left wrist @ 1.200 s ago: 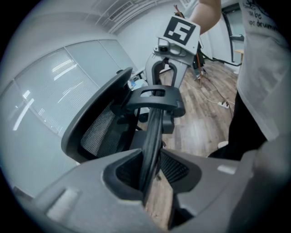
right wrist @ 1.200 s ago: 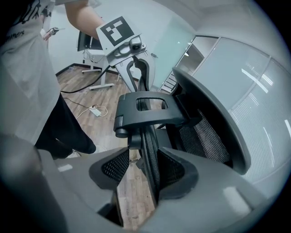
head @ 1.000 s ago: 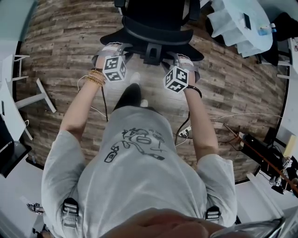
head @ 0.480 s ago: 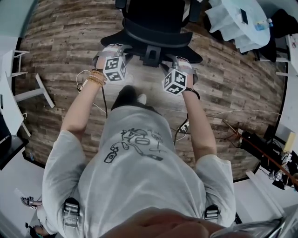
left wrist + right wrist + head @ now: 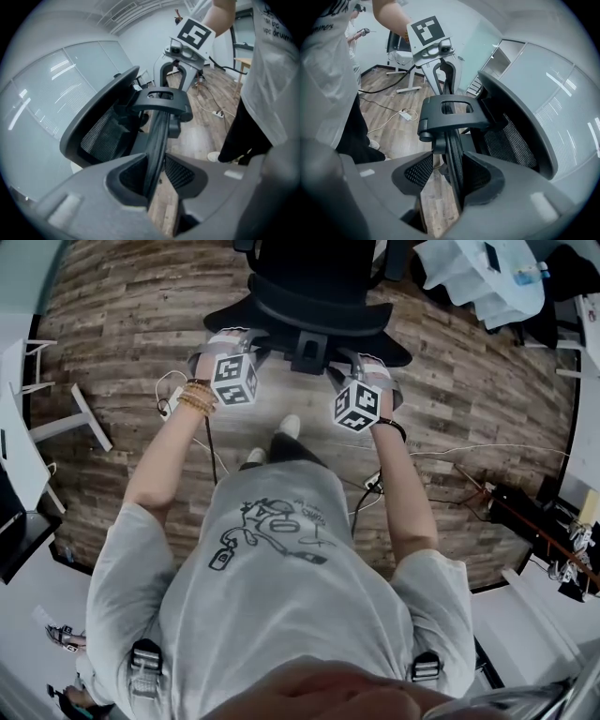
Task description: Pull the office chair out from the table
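The black mesh office chair (image 5: 319, 296) stands at the top of the head view, its backrest toward me. My left gripper (image 5: 225, 341) is shut on the left part of the backrest's top rim, and my right gripper (image 5: 371, 364) is shut on the right part. In the left gripper view the thin black rim (image 5: 158, 133) runs between the pads of the left gripper (image 5: 157, 171). The right gripper view shows the same rim (image 5: 451, 140) clamped in the right gripper (image 5: 452, 176), below the headrest bracket (image 5: 452, 112).
A white table (image 5: 487, 282) with papers stands at the top right. A white desk frame (image 5: 80, 427) is at the left. Cables and a power strip (image 5: 375, 486) lie on the wood floor by my feet (image 5: 286, 427). Equipment (image 5: 539, 531) sits at the right.
Both grippers keep their hold on the backrest. The floor, cables and table have slid toward the top of the view as I step back, and the chair has rolled with me.
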### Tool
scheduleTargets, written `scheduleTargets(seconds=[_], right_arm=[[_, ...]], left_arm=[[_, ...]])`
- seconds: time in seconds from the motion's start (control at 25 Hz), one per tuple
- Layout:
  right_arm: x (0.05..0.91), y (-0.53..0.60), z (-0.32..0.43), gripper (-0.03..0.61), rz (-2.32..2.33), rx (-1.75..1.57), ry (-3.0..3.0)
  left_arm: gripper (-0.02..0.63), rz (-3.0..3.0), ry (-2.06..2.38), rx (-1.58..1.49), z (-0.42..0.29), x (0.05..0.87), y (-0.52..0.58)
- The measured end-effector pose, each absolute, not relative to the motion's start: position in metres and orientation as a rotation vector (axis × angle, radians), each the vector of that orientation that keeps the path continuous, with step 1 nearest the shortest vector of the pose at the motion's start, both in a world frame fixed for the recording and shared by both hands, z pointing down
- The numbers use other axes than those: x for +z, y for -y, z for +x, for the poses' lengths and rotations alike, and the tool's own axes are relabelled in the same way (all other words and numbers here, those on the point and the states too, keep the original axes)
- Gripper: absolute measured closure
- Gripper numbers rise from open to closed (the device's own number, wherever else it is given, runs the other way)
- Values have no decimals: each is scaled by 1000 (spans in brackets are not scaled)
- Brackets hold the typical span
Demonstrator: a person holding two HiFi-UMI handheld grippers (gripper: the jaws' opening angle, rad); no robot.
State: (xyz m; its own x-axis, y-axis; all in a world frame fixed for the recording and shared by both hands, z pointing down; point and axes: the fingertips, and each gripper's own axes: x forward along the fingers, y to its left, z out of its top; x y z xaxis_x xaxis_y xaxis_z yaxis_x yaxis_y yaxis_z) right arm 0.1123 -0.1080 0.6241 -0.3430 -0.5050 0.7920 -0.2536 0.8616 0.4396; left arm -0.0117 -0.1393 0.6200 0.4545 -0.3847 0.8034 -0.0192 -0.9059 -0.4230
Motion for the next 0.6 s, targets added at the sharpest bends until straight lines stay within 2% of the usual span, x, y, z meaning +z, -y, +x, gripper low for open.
scheduleTargets(seconds=[0.6], right_arm=[[624,-1,83,373,589,-264,1938]], left_arm=[[495,-2342,-312,-1412,-40,618,31]])
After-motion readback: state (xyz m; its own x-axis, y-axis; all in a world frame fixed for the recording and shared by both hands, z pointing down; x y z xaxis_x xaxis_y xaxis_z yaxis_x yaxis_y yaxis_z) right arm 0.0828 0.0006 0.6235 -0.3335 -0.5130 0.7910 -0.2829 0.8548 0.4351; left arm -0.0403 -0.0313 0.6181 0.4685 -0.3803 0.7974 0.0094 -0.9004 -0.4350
